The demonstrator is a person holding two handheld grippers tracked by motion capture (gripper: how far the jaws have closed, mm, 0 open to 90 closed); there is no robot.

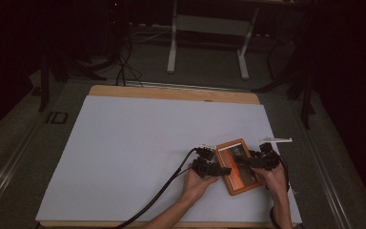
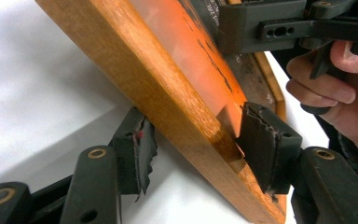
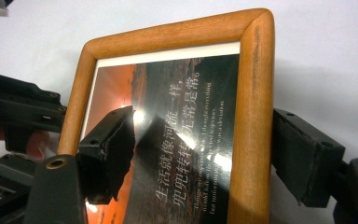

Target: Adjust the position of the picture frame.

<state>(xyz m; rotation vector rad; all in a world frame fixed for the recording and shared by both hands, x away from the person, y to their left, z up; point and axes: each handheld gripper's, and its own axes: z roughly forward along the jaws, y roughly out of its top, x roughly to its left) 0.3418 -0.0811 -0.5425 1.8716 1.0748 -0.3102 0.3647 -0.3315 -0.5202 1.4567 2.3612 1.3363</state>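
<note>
Wooden picture frame sits between both jaws.

The frame is wood, orange-brown, smooth and lightly varnished, with visible grain and a dark scuff along its rail at upper right. Its pane is glossy, throwing bright glare spots at centre. Both grippers look like matt black plastic, with ridged, rubbery pads. The table sheet is matt white and smooth.

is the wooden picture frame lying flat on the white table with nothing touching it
No, both tools straddle the picture frame: the left tool at one side rail, the right tool at another.
</note>
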